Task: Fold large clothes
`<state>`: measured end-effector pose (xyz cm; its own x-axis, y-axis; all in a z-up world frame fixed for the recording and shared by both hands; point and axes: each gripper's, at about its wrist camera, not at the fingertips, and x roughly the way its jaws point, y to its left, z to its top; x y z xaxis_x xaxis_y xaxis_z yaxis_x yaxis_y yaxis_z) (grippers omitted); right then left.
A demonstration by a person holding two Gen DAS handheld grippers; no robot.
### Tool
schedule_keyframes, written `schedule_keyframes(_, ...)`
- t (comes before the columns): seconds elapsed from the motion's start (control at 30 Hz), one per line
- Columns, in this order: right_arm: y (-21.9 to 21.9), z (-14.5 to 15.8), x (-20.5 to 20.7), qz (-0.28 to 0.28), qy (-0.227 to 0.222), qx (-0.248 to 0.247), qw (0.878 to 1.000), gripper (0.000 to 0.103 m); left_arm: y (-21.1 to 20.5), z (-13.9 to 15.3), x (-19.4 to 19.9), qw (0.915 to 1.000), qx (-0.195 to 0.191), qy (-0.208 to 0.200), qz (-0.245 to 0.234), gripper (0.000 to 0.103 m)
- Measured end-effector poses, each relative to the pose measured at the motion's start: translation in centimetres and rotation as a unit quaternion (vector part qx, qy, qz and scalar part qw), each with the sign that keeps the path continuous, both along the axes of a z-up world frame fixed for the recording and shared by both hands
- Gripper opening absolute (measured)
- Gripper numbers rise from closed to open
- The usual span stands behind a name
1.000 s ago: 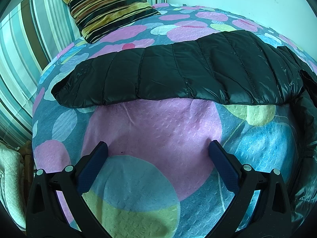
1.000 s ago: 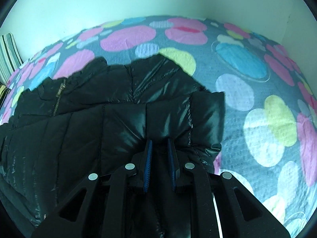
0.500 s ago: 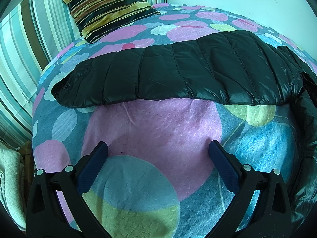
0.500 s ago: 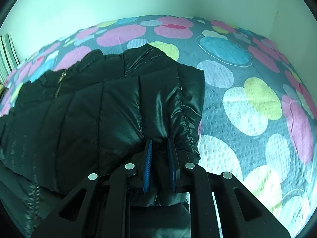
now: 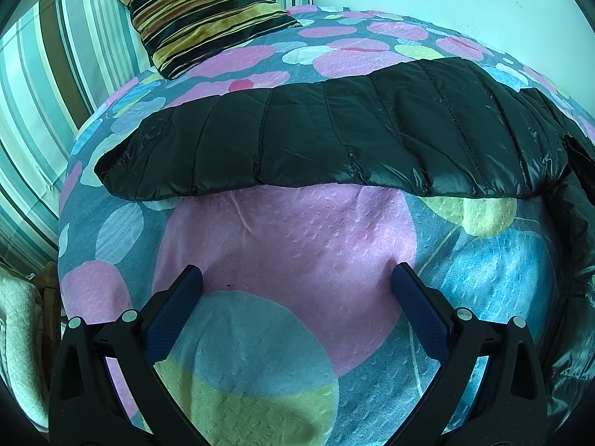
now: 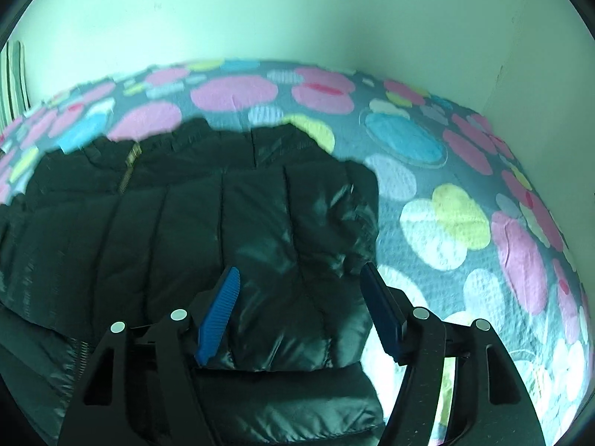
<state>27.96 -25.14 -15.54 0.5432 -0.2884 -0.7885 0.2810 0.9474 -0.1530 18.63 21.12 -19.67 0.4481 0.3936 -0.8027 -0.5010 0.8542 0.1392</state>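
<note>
Right gripper: fingers spread apart, holding nothing, poised over the black puffer jacket; a quilted sleeve panel lies between and beneath them, laid across the jacket's body. The gold zipper shows at 10 o'clock from the fingers, the collar edge beyond it at 11 o'clock.

Left gripper: fingers wide apart and empty, hovering above bare bedspread. The other sleeve stretches flat across the bed at 12 o'clock, well clear of the fingertips, its cuff toward 10 o'clock; the jacket's body enters at 3 o'clock.

Progress, as judged: one sleeve appears folded inward over the torso and released; the sleeve in the left view remains extended, and the lengthwise folding of the body is not yet done. The task seems to be in an early stage.

Surroundings: a striped cushion rests at the bed's far corner, at 11 o'clock in the left view, against striped fabric. No containers are visible in either view.
</note>
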Motion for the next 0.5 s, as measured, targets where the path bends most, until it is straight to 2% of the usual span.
schedule_keyframes(0.1,-0.1,-1.7,0.2,-0.010,0.006,-0.008,1.000,0.074,0.1,0.0,-0.1,1.0000,-0.007,-0.001,-0.001,0.101)
schedule_keyframes(0.3,-0.3,-2.4,0.1,-0.018,0.003,-0.008,1.000,0.078,1.4,1.2,-1.5,0.9992,-0.037,-0.009,-0.014,0.101)
schedule_keyframes(0.4,-0.3,-2.5,-0.1,-0.019,-0.002,-0.008,1.000,0.079,3.9,2.9,-3.3,0.9957,-0.077,-0.052,-0.006,0.101)
schedule_keyframes(0.5,-0.2,-2.5,-0.1,-0.020,-0.004,-0.009,1.000,0.079,7.9,4.0,-4.6,0.9873,-0.132,-0.085,0.023,0.101)
